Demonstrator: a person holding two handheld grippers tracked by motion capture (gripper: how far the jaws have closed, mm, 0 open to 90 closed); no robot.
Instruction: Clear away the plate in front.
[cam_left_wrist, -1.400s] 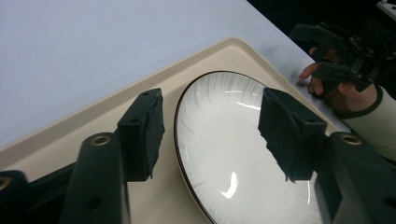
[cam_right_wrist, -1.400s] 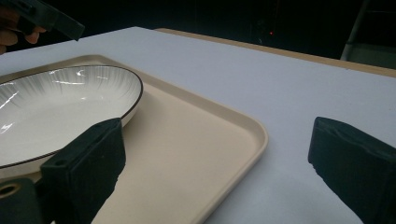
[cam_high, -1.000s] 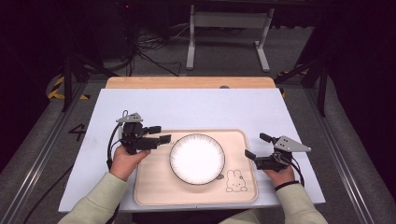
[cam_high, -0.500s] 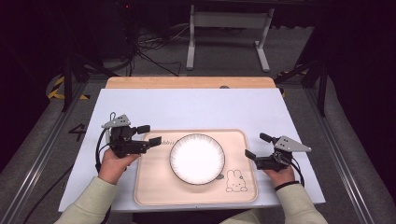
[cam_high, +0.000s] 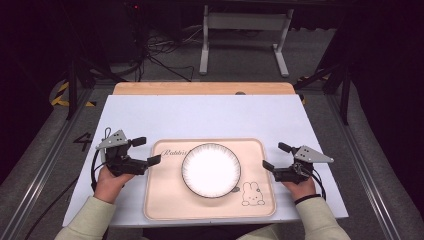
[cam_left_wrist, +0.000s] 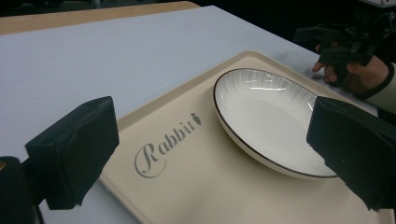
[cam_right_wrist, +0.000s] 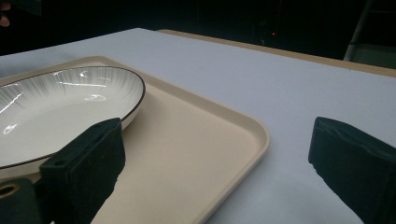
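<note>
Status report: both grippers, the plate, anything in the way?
Left gripper just opened, empty, left of tray. Right gripper open, empty, at its right edge. Plate on tray, untouched. Nothing in the way.

The left gripper (cam_high: 143, 150) is drawn back leftward, away from the white plate (cam_high: 211, 170). One second earlier it is seen just beside the plate's left rim, over the beige tray (cam_high: 165, 200); now it is placed off the tray's left edge, above the pale tablecloth (cam_high: 200, 115), well apart from the plate. Its jaws have just been opening and are now spread wide, with nothing between them. The left hand (cam_high: 110, 182) and its sleeve are likewise shifted to the left.
</note>
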